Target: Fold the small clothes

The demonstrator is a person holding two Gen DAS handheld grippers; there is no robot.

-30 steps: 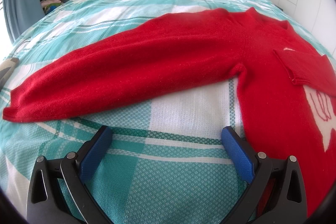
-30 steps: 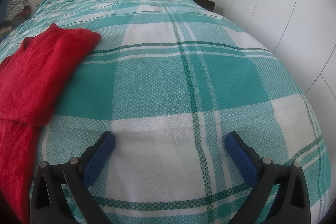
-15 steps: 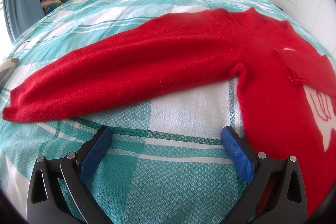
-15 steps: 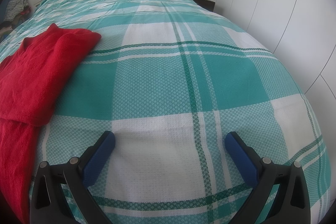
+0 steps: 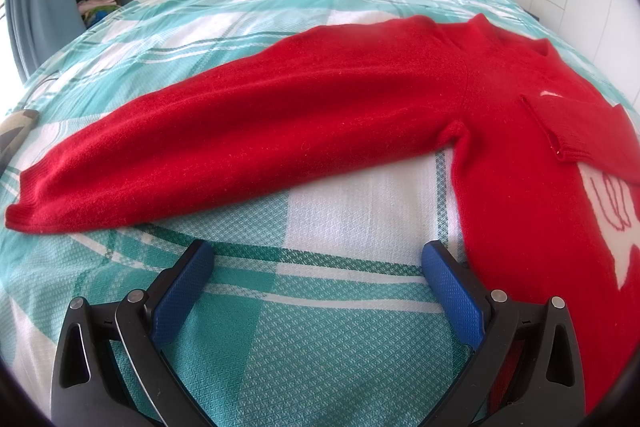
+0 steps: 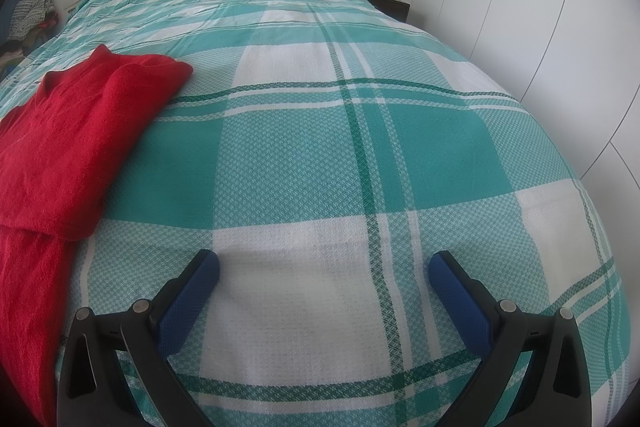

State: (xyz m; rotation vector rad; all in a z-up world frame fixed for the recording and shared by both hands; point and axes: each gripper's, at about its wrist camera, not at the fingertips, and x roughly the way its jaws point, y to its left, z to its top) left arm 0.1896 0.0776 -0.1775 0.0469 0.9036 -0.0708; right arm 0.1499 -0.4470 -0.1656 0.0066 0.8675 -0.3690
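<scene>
**Left sleeve lying crosswise ahead of the left gripper**

Nothing is shifting between the earlier frames and this one: both grippers are hovering in place over the bed, and the garment is lying as it was. A bright red knitted sweater with a white motif on its chest is resting flat on the teal-and-white checked bedspread. One sleeve is already folded across the chest, its ribbed cuff lying on the body. The other long sleeve is stretching out leftward, its long axis running across the left wrist view, cuff end far left, shoulder at right.

The left gripper is spreading its blue-padded fingers wide and holding nothing; the sleeve is lying just beyond them. The right gripper is likewise gaping empty over bare bedspread, the sweater's folded edge well off to its left. The left one is looking nearer, so the outstretched sleeve probably falls to it.
</scene>
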